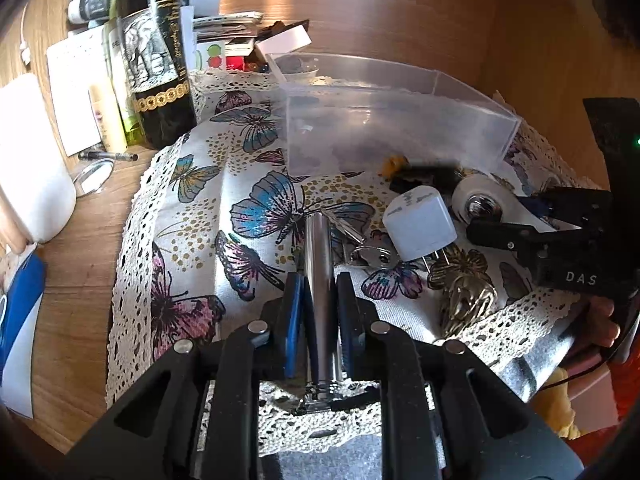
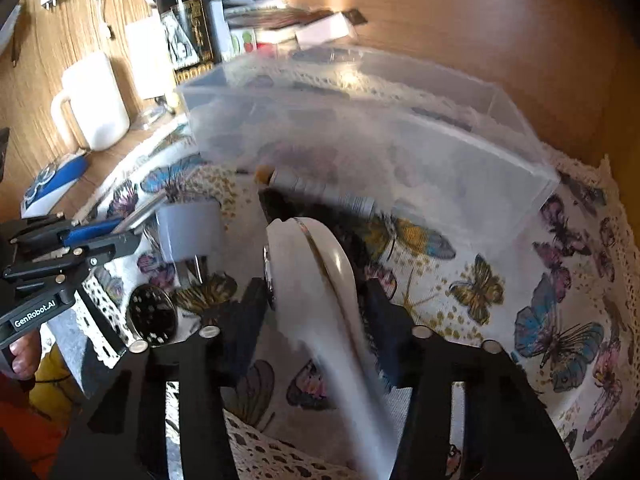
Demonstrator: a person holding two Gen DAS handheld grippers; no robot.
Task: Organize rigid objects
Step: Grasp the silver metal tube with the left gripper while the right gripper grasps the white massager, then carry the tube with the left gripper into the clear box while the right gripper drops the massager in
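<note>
My left gripper (image 1: pixel 319 280) is shut on a shiny metal rod (image 1: pixel 318 252) and holds it just above the butterfly cloth (image 1: pixel 192 216). My right gripper (image 2: pixel 316 292) is shut on a white handled tool (image 2: pixel 316 264) with a round metal-centred head; it also shows in the left wrist view (image 1: pixel 480 200). A clear plastic box (image 1: pixel 384 116) stands behind both, also in the right wrist view (image 2: pixel 360 128). On the cloth lie a white plug adapter (image 1: pixel 420 224), keys (image 1: pixel 372 256), a brass ornament (image 1: pixel 464 292) and a dark tube with a yellow cap (image 2: pixel 316 188).
A dark wine bottle (image 1: pixel 154 60), small tubes, papers and boxes crowd the wooden table (image 1: pixel 400 20) at the back left. A white mug (image 2: pixel 94 104) and a blue-white booklet (image 1: pixel 20 320) lie left of the cloth. A round perforated metal disc (image 2: pixel 154 316) lies near the cloth's front edge.
</note>
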